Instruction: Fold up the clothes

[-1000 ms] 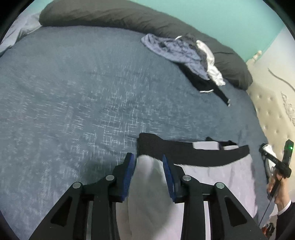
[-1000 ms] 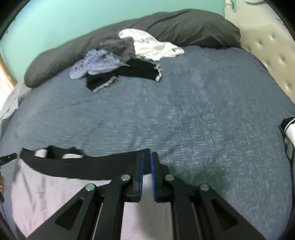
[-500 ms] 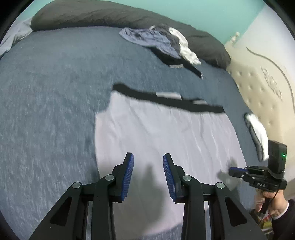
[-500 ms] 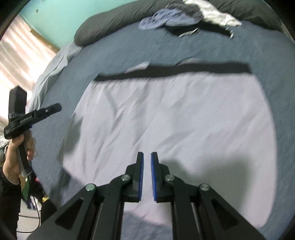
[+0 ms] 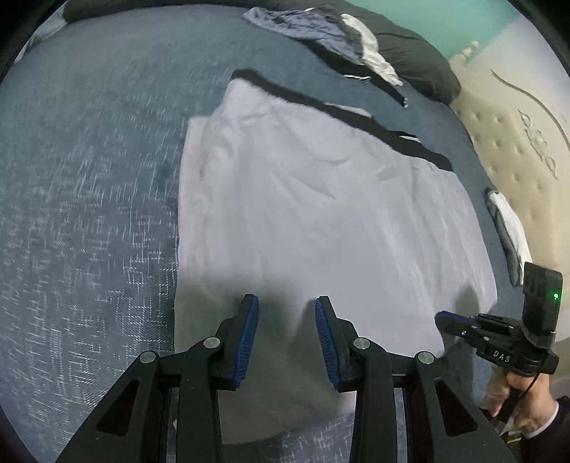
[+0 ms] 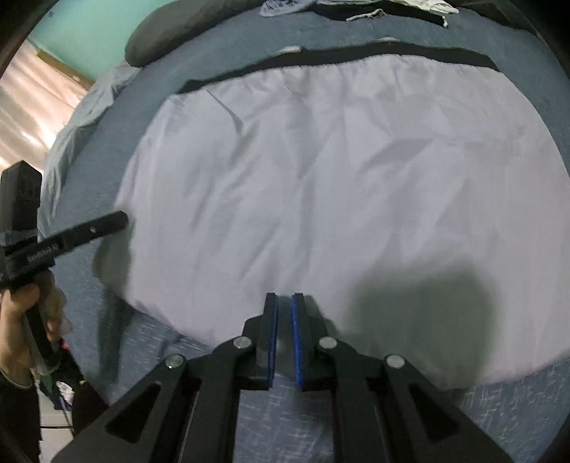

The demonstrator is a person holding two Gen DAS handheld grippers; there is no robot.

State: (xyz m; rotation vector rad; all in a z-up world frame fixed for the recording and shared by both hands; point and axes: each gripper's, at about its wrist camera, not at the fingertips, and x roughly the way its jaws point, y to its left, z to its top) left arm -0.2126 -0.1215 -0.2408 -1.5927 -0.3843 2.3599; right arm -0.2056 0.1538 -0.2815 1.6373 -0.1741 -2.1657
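Note:
A pale lilac garment (image 5: 320, 213) with a black waistband (image 5: 356, 121) lies spread flat on the blue-grey bedspread (image 5: 89, 196). My left gripper (image 5: 285, 306) hovers open above the garment's near hem, with nothing between its fingers. In the right wrist view the same garment (image 6: 338, 178) fills the middle, its waistband (image 6: 356, 57) at the far side. My right gripper (image 6: 284, 302) is shut over the near hem and grips no cloth. Each gripper appears in the other's view: the right gripper (image 5: 445, 318) at the lower right, the left gripper (image 6: 119, 219) at the left edge.
A pile of crumpled clothes (image 5: 320, 28) lies at the far side against a long dark pillow (image 5: 413, 53). A folded grey-and-white item (image 5: 509, 228) sits near the tufted headboard (image 5: 516, 135). The bed's near edge (image 6: 89, 320) drops to the floor at the left.
Both grippers have drawn back from the waistband to the near hem. The garment now lies spread out flat. Left stayed open, right stayed shut.

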